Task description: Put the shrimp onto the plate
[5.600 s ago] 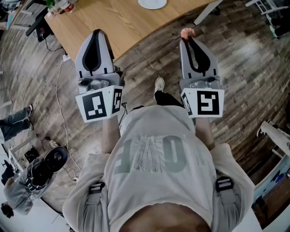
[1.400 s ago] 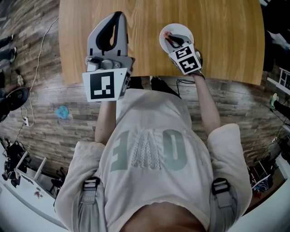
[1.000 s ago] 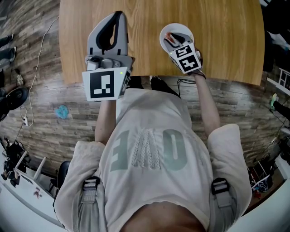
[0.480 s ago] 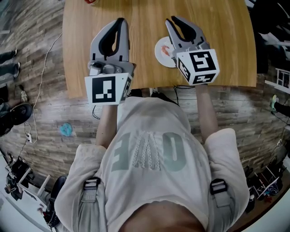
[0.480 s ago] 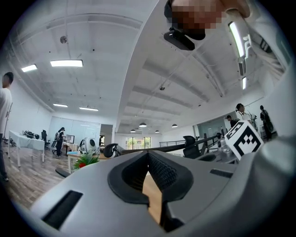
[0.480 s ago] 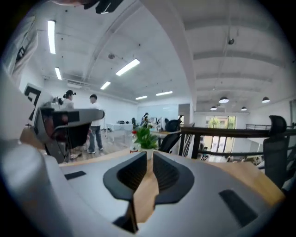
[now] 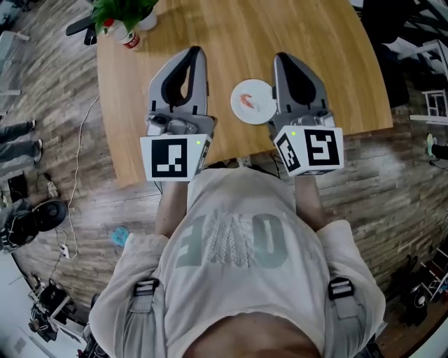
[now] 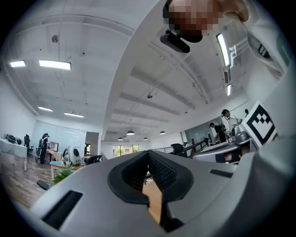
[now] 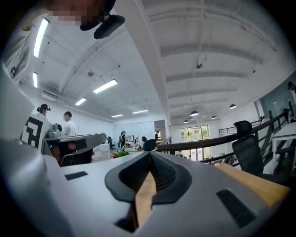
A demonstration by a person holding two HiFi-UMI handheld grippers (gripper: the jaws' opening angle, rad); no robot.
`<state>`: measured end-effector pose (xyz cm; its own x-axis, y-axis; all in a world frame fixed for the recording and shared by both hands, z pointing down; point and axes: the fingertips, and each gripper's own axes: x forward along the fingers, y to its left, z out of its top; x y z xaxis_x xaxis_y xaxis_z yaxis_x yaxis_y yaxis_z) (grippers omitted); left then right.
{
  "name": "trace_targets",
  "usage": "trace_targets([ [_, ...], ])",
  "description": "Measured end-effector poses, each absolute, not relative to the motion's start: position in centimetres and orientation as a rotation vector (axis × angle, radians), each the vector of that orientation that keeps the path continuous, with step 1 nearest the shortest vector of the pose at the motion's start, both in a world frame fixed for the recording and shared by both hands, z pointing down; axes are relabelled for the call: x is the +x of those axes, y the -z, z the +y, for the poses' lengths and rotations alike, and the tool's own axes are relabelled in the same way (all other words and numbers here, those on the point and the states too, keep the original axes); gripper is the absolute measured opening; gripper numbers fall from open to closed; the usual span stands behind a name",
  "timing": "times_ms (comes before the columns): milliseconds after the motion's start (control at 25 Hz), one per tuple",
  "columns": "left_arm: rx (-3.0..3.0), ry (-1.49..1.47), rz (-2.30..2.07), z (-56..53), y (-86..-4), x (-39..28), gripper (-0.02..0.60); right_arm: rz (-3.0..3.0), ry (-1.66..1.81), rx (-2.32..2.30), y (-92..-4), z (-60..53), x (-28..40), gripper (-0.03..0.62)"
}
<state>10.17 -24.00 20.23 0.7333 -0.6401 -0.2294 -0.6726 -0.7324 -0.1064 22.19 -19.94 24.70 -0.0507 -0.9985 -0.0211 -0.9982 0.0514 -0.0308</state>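
Writing: only legible marks were the black/white square codes on the left cube [image 7: 171, 158] and right cube [image 7: 316, 148]. Shirt [image 7: 231, 241] carried large pale letters, seen from above; couldn't read them w/ confidence.

Change vs 0.5 s ago: right gripper [image 7: 281, 57] had hung over the plate's right side w/ jaws spread. It now sat drawn back to the right of the plate [image 7: 260, 91], clear of it. Much earlier the shrimp was pinched at that gripper's tips. Camera had also shifted, so a potted plant [image 7: 119, 10] showed at the table's [image 7: 329, 63] far left corner.

Shrimp [image 7: 246, 102]: lay on the plate, left of centre, between the two grippers and touching neither. It was nearer the right gripper's body than its tips.

Right gripper: jaws closing, tips practically met, nothing between them. Only wood of the table showed through the gap.

Left gripper [image 7: 194, 52]: tips together, empty, held above the table just left of the plate.
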Motion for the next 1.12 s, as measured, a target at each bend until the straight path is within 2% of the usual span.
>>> trace_targets([
  [320,-2.772,-0.269,0.974,-23.0,-19.7,11.8,0.009,2.182,-0.117,-2.272,-24.5,-16.8,23.1,0.023],
  [1120,-2.771,-0.279,0.952,-22.3,-19.4,11.9,0.009,2.181,-0.118,-2.306,-24.6,-16.3,23.3,0.020],
])
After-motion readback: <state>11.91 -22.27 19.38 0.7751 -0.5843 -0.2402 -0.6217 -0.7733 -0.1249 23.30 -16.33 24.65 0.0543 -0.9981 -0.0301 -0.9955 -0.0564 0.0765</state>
